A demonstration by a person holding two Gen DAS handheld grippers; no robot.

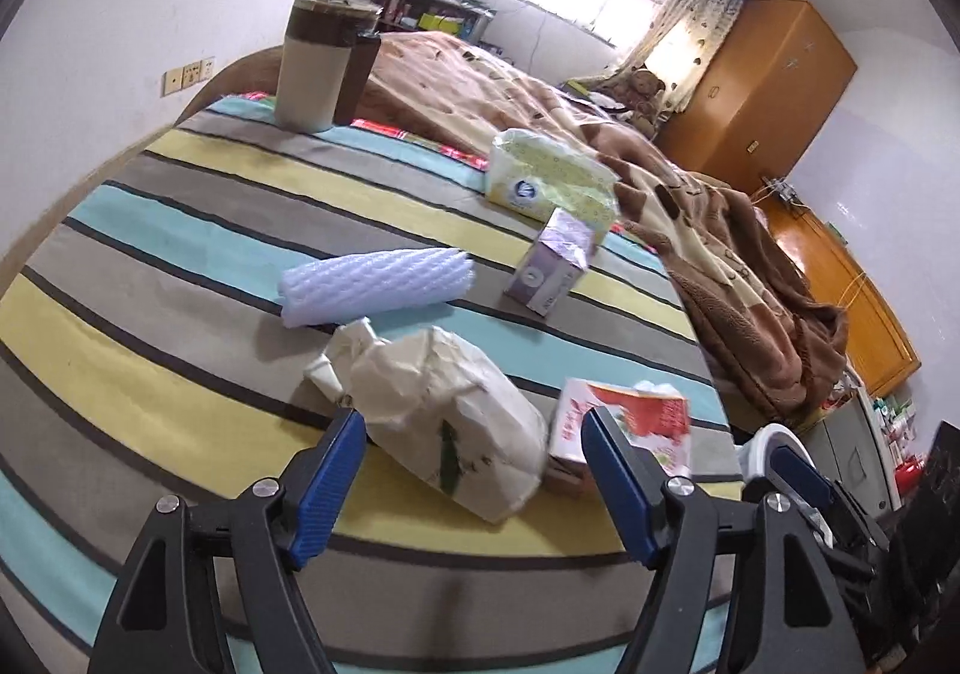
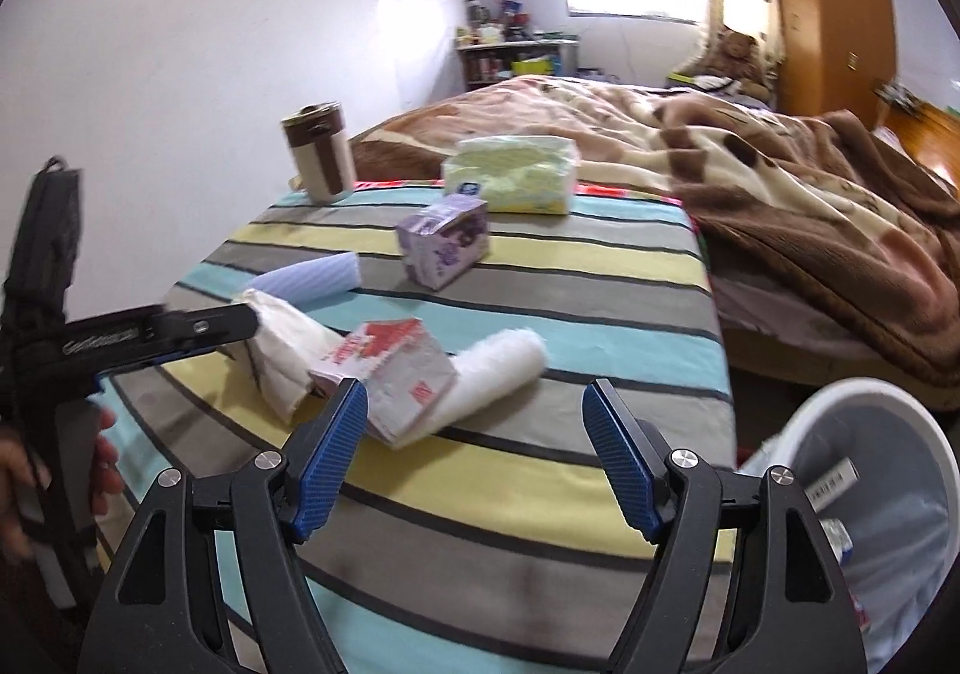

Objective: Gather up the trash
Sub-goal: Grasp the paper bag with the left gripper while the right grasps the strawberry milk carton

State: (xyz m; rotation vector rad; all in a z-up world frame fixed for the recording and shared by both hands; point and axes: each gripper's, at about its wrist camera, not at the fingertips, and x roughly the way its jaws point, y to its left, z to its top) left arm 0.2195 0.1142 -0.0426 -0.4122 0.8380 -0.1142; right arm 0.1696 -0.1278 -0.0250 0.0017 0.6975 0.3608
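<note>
Striped bedding (image 1: 198, 230) in teal, yellow and grey covers the near end of a bed, with a brown and cream blanket (image 1: 690, 182) bunched further back and a wooden wardrobe (image 1: 774, 80) against the far wall. Trash lies scattered on the stripes: a crumpled paper bag (image 1: 456, 422) nearest, a red and white carton (image 1: 624, 422) just beside it, a white foam net sleeve (image 1: 378, 284) behind, and a purple box (image 1: 552, 266) beyond that. A pack of tissues (image 1: 546, 176) and a brown and beige flask (image 1: 318, 62) stand toward the blanket. The left gripper (image 1: 474, 422) hangs over the paper bag with its blue jaws apart, gripping nothing. The right gripper (image 2: 474, 398) also has its jaws spread wide and empty, above the carton (image 2: 396, 374) and a white fluffy roll (image 2: 498, 368). A white bin (image 2: 864, 470) sits off the bed's edge at right, some litter inside
</note>
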